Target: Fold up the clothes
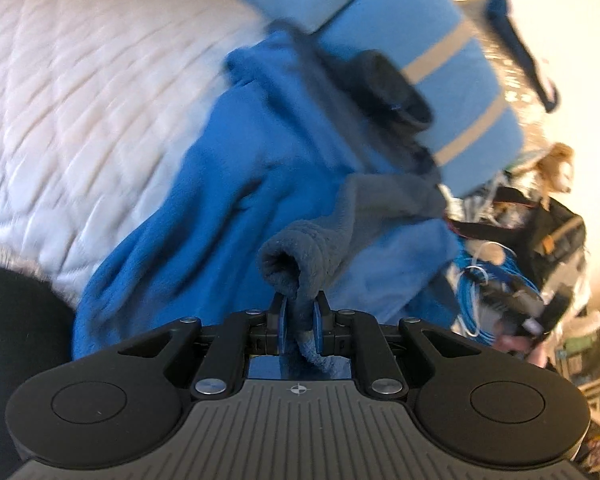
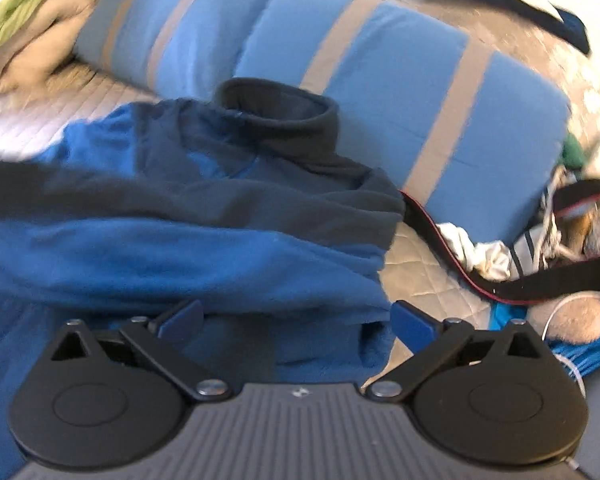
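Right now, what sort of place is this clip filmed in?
Most likely a bedroom: the blue fleece jacket lies on a bed with a white quilted cover, against blue striped pillows, with clutter piled at one side.

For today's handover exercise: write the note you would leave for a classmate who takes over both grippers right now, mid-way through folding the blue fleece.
Left gripper: shut on a grey-lined edge of the blue fleece jacket, lifting it off the bed.
Right gripper: open, holding nothing, poised just over the jacket's blue body.
Jacket: bunched on the white quilted bedspread, dark collar towards the blue striped pillows.
Done: one edge picked up; no neat fold visible.
Left: probably grip a second edge with the right gripper, spread the jacket flat, then fold.
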Demonstrator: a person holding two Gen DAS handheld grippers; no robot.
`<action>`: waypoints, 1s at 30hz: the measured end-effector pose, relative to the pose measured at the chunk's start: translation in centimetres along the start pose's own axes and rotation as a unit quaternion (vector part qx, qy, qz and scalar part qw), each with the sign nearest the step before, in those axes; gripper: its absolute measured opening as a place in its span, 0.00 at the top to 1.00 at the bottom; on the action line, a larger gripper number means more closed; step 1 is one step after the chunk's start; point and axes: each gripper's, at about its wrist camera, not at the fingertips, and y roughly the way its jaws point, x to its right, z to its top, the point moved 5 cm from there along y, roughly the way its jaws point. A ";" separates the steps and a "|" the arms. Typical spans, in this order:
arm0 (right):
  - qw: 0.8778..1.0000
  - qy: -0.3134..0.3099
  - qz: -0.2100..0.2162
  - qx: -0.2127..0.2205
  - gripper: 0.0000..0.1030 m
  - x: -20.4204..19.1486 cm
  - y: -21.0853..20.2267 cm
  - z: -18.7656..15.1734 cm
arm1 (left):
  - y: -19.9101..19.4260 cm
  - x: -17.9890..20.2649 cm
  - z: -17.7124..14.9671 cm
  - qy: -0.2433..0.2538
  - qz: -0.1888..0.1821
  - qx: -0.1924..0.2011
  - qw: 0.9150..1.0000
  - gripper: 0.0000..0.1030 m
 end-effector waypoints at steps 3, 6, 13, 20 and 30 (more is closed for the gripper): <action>0.996 0.089 0.000 0.004 0.00 3.8 0.8 1.4 | 0.9 -0.6 -0.4 0.004 0.000 -0.013 1.000 0.88; 0.982 0.186 0.013 0.009 0.00 7.6 2.3 2.9 | 1.4 -0.7 -0.7 0.017 -0.007 -0.023 1.000 0.88; 0.975 0.223 -0.005 -0.010 0.00 11.4 10.8 8.1 | 1.8 -1.6 -1.7 -0.001 -0.036 -0.042 0.998 0.88; 0.985 0.152 -0.058 -0.057 0.03 10.7 20.7 12.6 | 1.8 -2.5 -1.7 -0.032 -0.057 -0.044 0.997 0.88; 0.982 0.096 -0.101 -0.127 0.89 12.6 25.4 12.8 | 2.0 -2.1 -1.1 -0.042 -0.067 -0.045 0.996 0.89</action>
